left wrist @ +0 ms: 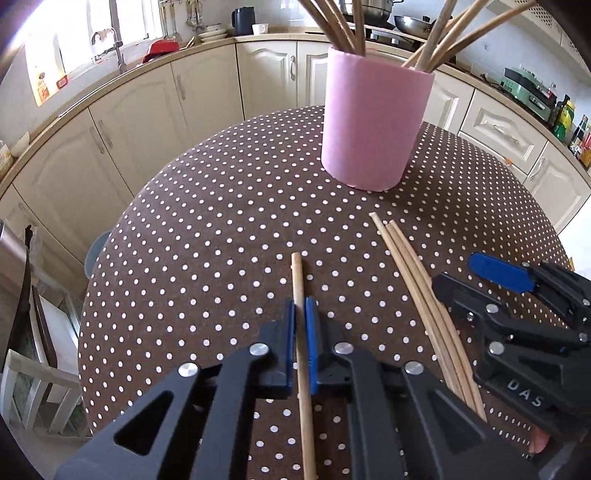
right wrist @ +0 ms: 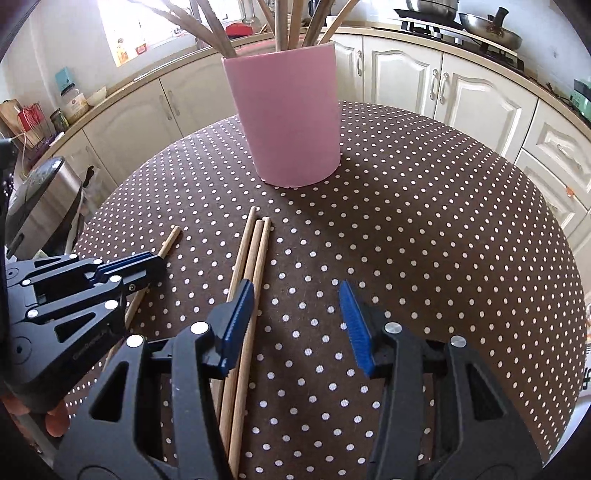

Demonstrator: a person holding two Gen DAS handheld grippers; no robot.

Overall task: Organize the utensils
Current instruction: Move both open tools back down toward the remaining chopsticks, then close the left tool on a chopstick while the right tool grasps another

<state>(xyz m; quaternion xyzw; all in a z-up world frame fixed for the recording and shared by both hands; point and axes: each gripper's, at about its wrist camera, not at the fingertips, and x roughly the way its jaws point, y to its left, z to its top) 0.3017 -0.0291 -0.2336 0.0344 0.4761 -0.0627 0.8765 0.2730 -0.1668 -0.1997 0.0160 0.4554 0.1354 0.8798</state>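
Your two wrist cams both sit low and close over the dotted tablecloth point(left wrist: 207, 206), tilted down and forward; both catch the pink holder point(right wrist: 288, 118) and the kitchen cabinets point(left wrist: 147, 110) behind.

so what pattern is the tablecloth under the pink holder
Brown with small white polka dots; the tablecloth shows best in the right wrist view, under the pink holder.

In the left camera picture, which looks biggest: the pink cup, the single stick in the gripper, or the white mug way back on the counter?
1. Pink cup, the biggest by far.
2. Single stick, long but thin, and close to the camera, so it looks bigger than it really is.
3. White mug, tiny because it is far away.
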